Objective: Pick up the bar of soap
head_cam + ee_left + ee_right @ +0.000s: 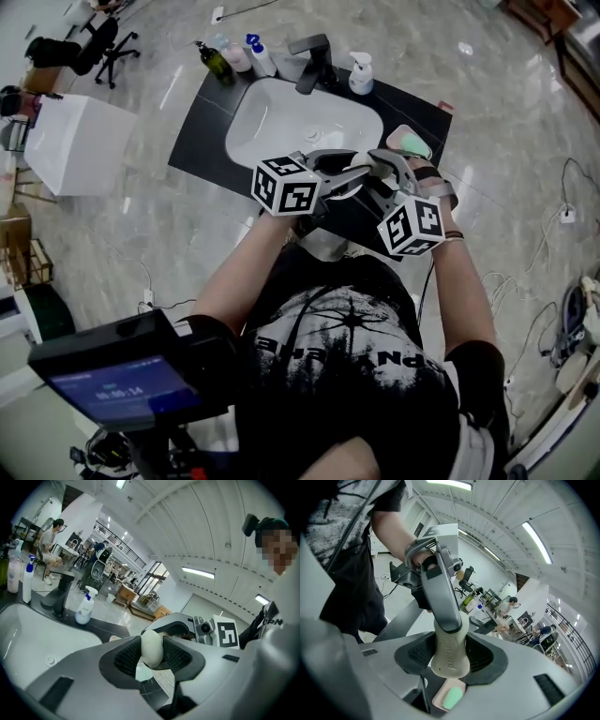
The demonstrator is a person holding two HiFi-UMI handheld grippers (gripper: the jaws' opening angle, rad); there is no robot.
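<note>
A cream bar of soap (pixel 450 656) with raised lettering is gripped by both grippers at once, above the black counter's near right part. My right gripper (pixel 450 660) is shut on its lower part, and a jaw of my left gripper (pixel 440 592) clamps its upper part. In the left gripper view the bar's (pixel 151 648) narrow edge sits between the dark pads of my left gripper (pixel 151 657), touching both. From the head view the two grippers (pixel 364 169) meet tip to tip just in front of the sink. Below the bar lies a pink soap dish (pixel 440 698) holding a green soap (pixel 452 697).
A white basin (pixel 300 122) is set in the black counter (pixel 202 131), with a dark faucet (pixel 314 61) behind it. Several bottles (pixel 234 56) stand at the back left and a spray bottle (pixel 361 73) at the back right. The soap dish (pixel 410 142) sits right of the basin.
</note>
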